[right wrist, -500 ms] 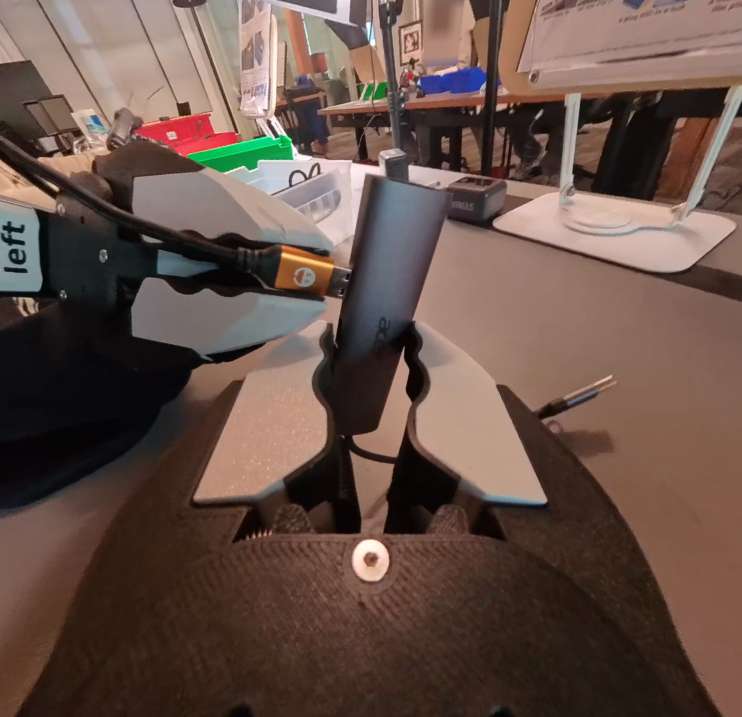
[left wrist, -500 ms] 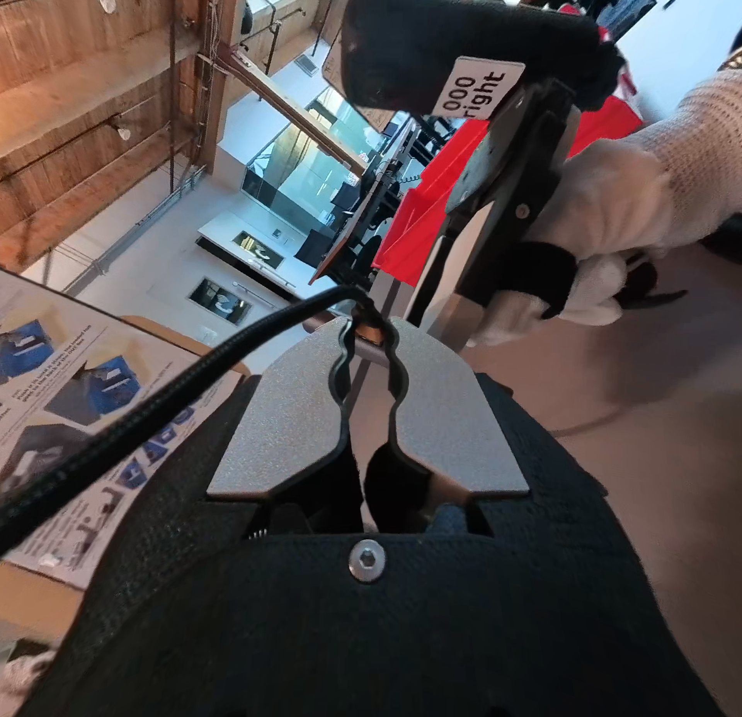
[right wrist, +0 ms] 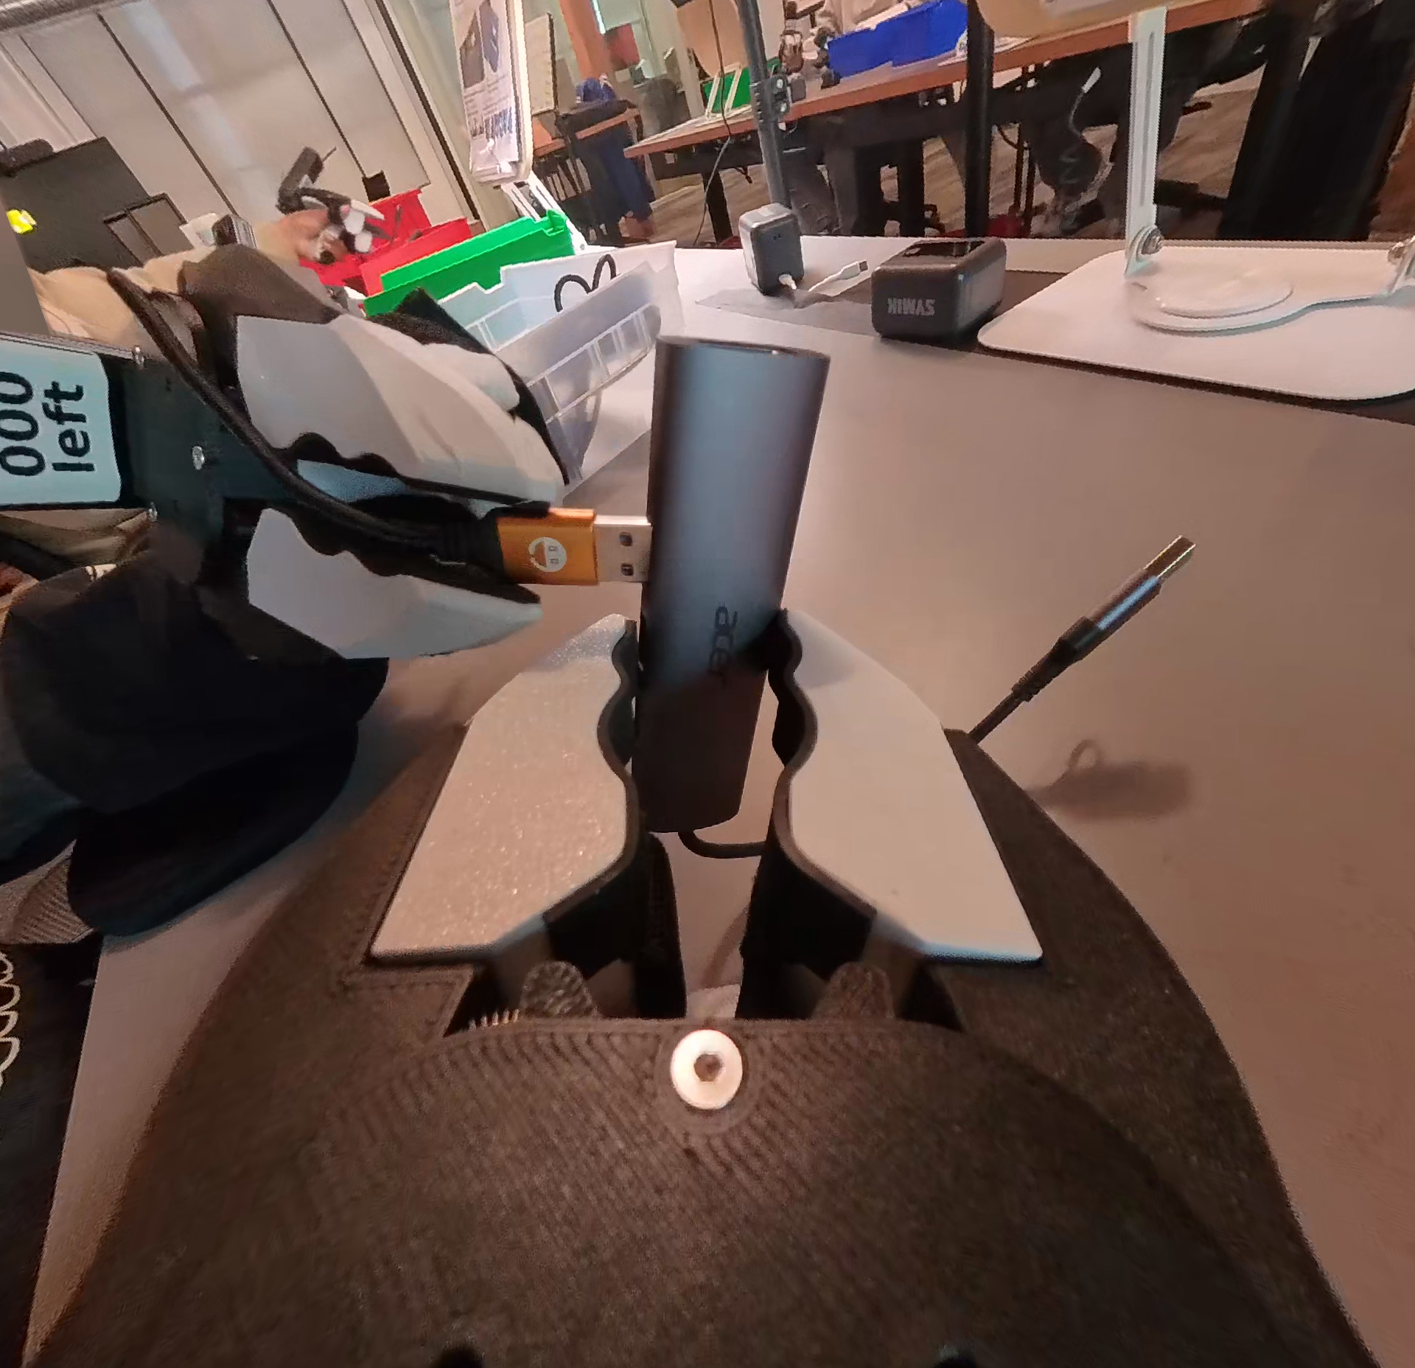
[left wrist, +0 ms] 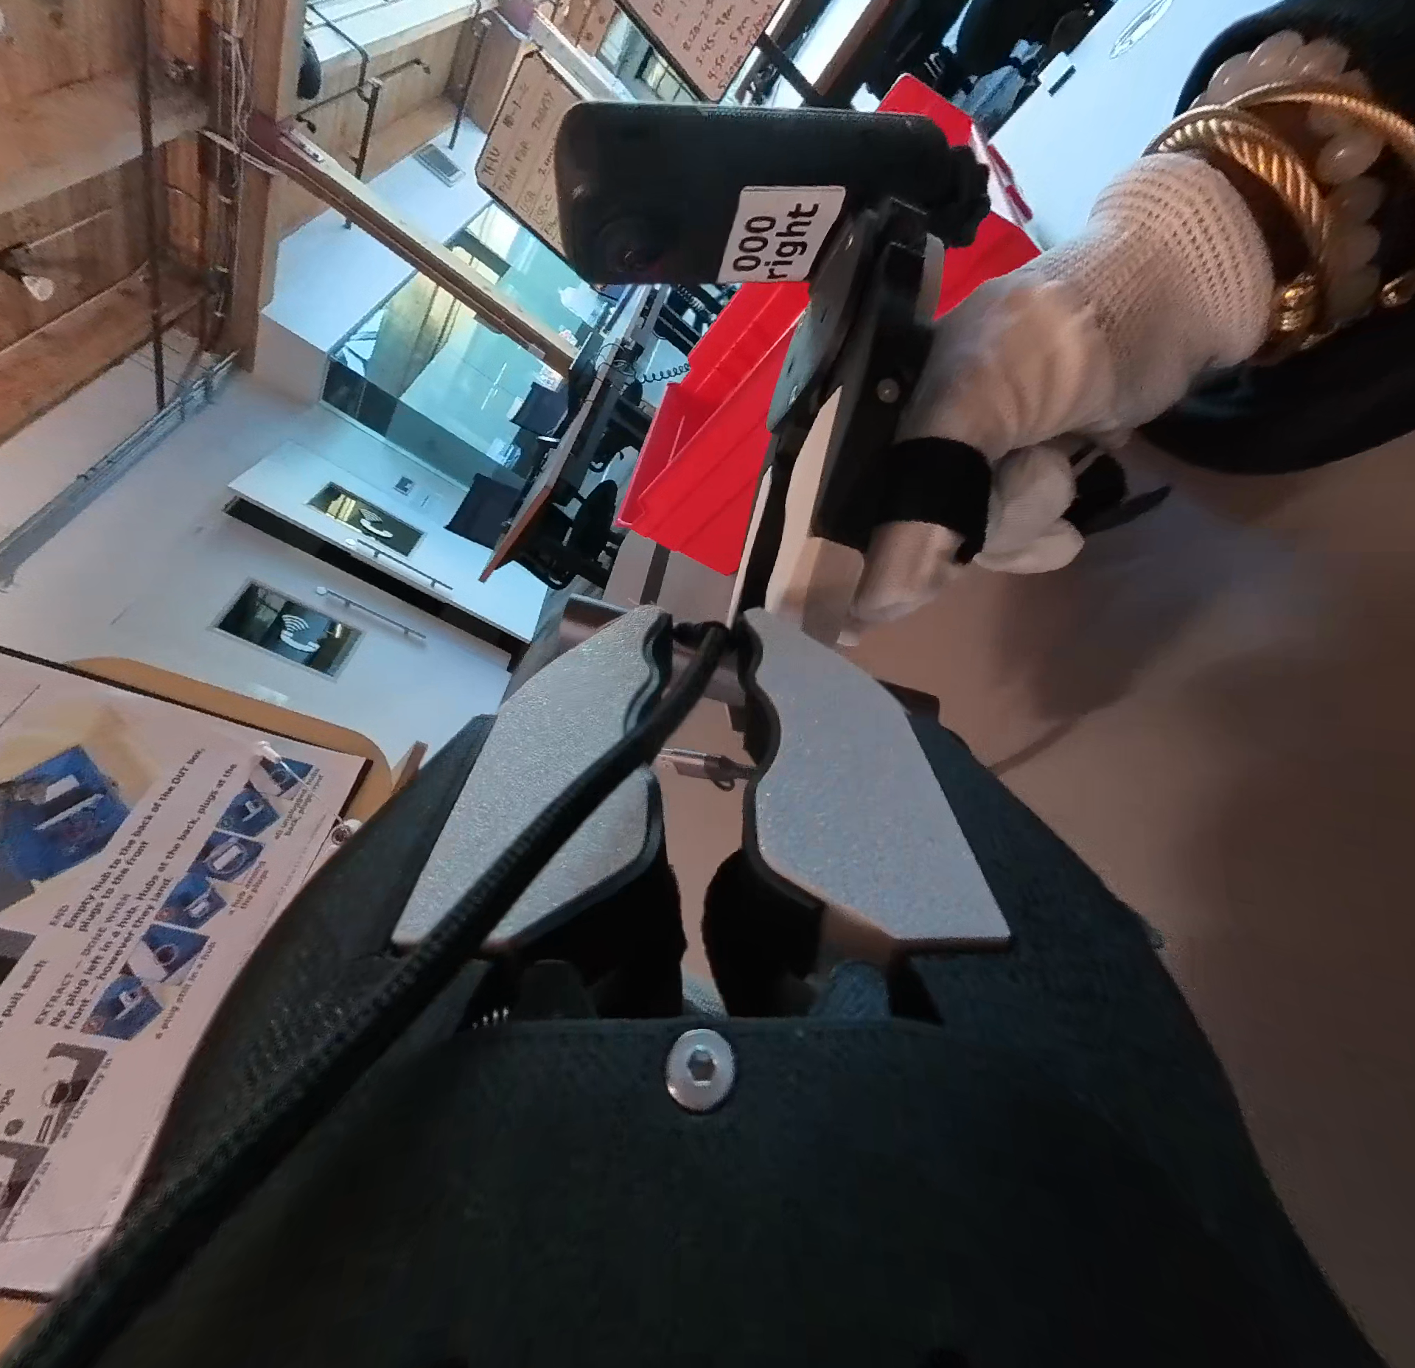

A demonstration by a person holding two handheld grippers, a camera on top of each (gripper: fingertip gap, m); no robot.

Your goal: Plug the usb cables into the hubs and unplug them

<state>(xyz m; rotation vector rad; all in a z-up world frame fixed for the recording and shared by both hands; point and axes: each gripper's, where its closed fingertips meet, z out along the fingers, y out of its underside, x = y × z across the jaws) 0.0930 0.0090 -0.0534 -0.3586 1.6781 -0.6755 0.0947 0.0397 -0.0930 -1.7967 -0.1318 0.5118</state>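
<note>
My right gripper is shut on a grey USB hub and holds it upright above the table. My left gripper comes in from the left, shut on the orange plug of a black braided cable. The plug's metal tip sits in the hub's left side with much of the metal showing. In the left wrist view the cable runs over the left finger and between my left gripper's tips; the plug is hidden there.
A dark cable with a loose metal plug sticks up right of the hub. Behind stand a clear bin, green and red bins, a black charger box and a white stand base. A gloved hand holds the right gripper. Spacing between my two grippers at the tips: around 5 centimeters.
The orange plug has slid partly out of the hub, with more bare metal showing. The hub now stands more upright. Both grippers keep their hold.
</note>
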